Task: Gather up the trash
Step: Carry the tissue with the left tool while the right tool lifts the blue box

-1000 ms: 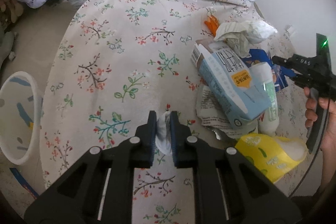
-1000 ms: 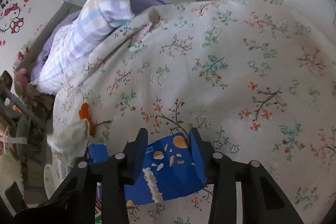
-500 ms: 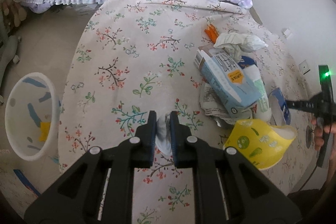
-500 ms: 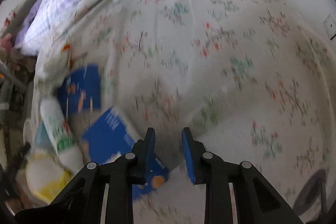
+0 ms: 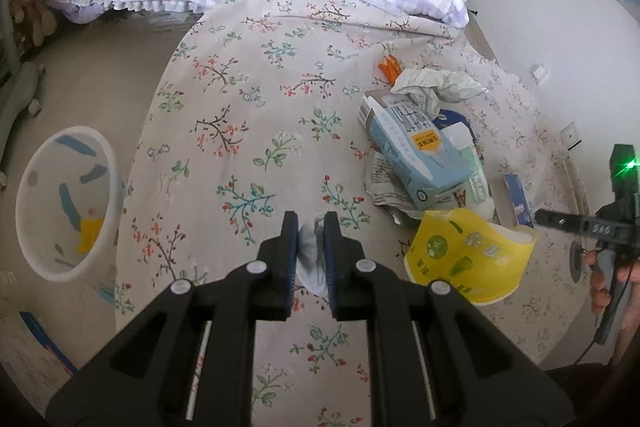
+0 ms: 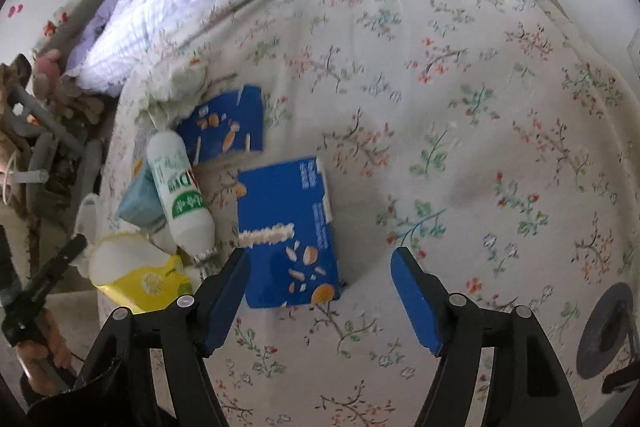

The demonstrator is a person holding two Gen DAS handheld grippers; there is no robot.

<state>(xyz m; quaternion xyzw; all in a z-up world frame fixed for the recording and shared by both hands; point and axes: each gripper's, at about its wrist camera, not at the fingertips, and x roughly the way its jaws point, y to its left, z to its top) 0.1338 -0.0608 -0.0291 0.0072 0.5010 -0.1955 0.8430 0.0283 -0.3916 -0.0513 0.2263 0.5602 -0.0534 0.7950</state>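
L gripper (image 5: 311, 227) is clenching a white crumpled wad (image 5: 310, 259) above the floral bedspread (image 5: 248, 99), w/ the white bin (image 5: 60, 203) down on the floor to its left. R gripper (image 6: 320, 267) is spreading its jaws; blue box (image 6: 286, 231) is lying flat on the spread between them, pads not touching it.

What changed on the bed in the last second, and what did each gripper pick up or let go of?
The right gripper let go of the blue box, which now lies flat on the floral bedspread beside the trash pile; its jaws are opening, no longer pressing it. The left gripper rose slightly, still clamped on the white tissue. The pile and the white bin stayed put.
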